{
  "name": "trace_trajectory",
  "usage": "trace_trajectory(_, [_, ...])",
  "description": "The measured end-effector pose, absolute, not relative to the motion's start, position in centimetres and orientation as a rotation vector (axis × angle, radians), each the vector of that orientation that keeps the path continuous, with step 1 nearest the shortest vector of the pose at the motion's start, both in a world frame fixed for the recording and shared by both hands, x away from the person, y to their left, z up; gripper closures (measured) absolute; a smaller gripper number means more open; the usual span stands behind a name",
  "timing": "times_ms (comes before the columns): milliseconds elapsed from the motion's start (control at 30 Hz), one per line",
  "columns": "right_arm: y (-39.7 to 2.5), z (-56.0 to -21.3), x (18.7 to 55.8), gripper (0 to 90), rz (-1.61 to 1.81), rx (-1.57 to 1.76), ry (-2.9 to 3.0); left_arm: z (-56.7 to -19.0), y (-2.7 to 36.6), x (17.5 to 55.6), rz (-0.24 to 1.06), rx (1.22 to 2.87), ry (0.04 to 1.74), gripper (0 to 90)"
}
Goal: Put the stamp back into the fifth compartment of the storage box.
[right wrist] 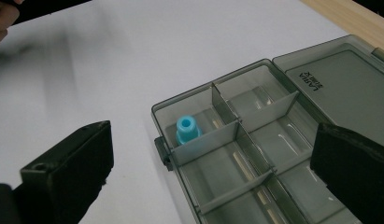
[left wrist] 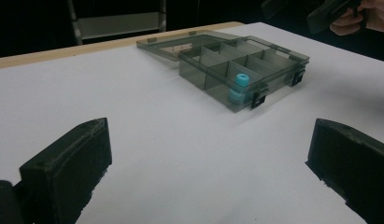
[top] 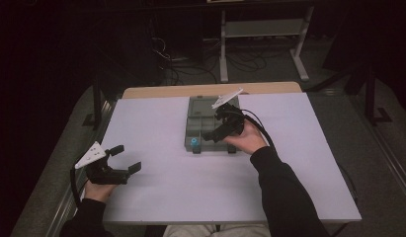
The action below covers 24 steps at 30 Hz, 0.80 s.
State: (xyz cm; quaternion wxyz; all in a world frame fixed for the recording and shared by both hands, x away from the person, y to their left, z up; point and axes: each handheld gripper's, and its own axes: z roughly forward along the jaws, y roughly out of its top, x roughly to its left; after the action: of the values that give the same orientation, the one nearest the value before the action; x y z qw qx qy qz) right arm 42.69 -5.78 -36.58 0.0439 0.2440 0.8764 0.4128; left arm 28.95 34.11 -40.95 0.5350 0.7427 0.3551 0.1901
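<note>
One small blue piece [right wrist: 188, 129] sits upright in the corner compartment of the grey organizer box [right wrist: 255, 154], which lies open at the centre of the high view with its lid [right wrist: 339, 84] folded flat toward the upper right of the right gripper view. The right gripper [top: 221, 129] hovers over the box with its jaws spread wide and nothing between them; the piece lies left of centre in its own view, so the step in hand looks like a reach for that piece. To do it well, the gripper should likely shift toward the corner cell, drop straight down so the jaws clear the dividers and the box wall, and close on the narrower upper neck. The left gripper [top: 116, 165] rests released at the lower left of the high view, well apart from the box, on the white table [top: 156, 187].
</note>
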Motion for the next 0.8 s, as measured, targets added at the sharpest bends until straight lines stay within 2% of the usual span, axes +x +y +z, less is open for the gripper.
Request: trace_trajectory(800, [-11.2, -36.6, 40.9, 0.0, 1.323, 0.822, 2.555, -41.0, 34.0, 29.0, 0.456, 1.772, 0.846, 0.0])
